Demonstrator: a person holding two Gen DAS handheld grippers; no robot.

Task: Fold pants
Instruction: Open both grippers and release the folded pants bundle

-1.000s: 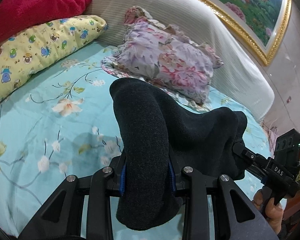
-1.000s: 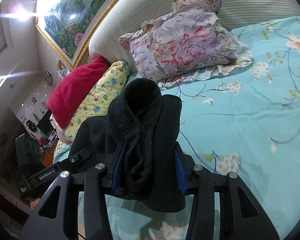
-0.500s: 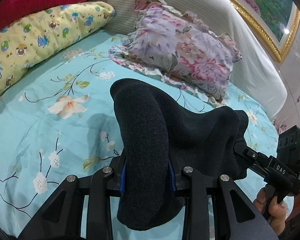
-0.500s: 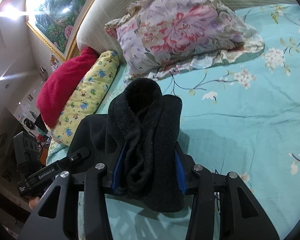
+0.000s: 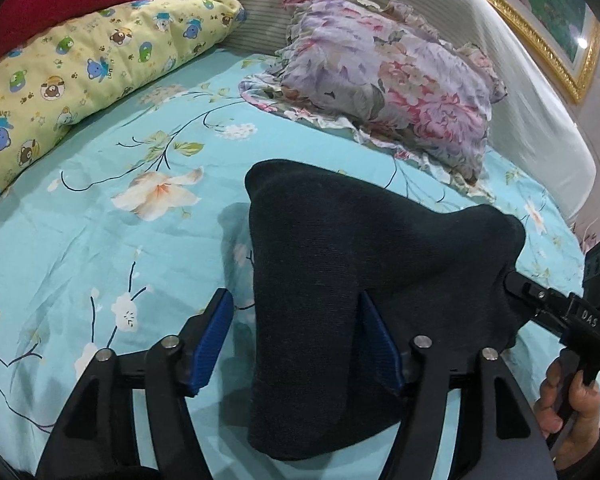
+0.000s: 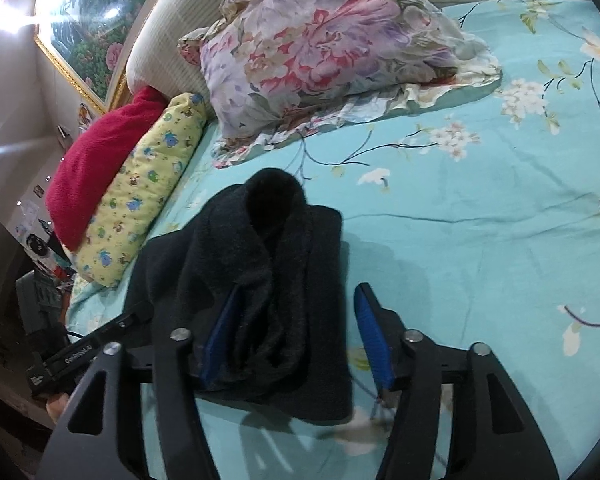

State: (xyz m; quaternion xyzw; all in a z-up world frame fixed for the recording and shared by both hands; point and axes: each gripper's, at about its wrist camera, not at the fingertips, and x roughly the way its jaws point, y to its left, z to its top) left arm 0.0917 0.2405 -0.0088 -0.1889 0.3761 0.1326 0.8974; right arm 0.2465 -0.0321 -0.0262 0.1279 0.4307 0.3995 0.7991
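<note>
Left wrist view: left gripper (image 5: pixel 296 340) jaws just opened wide; dark pants (image 5: pixel 340 280) between pads, left pad clear of cloth, right pad beside it, no squeeze. Pants bunched over near bed (image 5: pixel 100 260), ahead of pillow (image 5: pixel 388 80).

Right wrist view: right gripper (image 6: pixel 296 340) jaws also just opened, part-way; pants (image 6: pixel 260 280) lean on left pad, right pad clear.

Risk: unpinched cloth slumps unevenly, fold skews; fuzzy knit may snag pad on withdrawal.

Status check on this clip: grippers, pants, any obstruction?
Left gripper and right gripper just opening, pads off the cloth. Dark pants bunched between both, over the bedsheet. Floral pillow beyond, clear.
</note>
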